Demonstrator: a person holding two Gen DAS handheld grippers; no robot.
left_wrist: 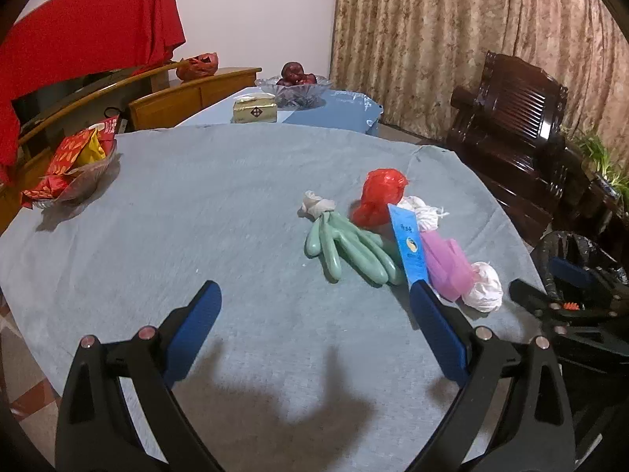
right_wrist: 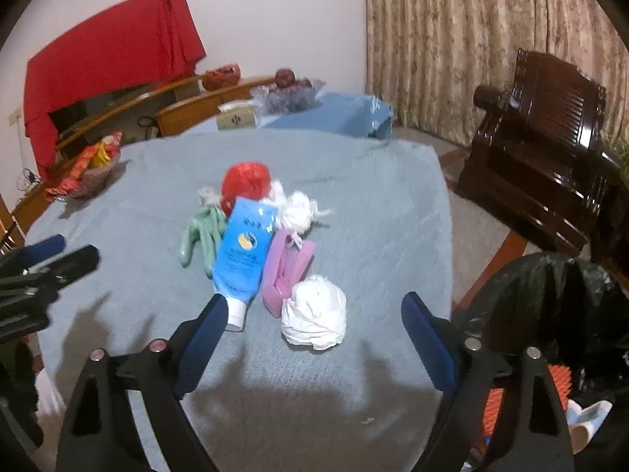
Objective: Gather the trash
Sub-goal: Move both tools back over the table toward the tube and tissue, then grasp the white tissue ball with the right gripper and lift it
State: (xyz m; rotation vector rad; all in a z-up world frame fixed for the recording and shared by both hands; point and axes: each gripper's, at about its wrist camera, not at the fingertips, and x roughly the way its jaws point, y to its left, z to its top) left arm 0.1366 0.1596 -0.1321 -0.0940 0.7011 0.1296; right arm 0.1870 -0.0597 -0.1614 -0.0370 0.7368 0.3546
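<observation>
Jaws apart on both grippers, left gripper [left_wrist: 314,295], right gripper [right_wrist: 314,306], one blue tube [right_wrist: 241,259], one green glove [left_wrist: 346,247]

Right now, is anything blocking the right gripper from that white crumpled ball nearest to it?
Nothing visible does. The right gripper is open, and only bare tablecloth lies before the white paper ball.
</observation>
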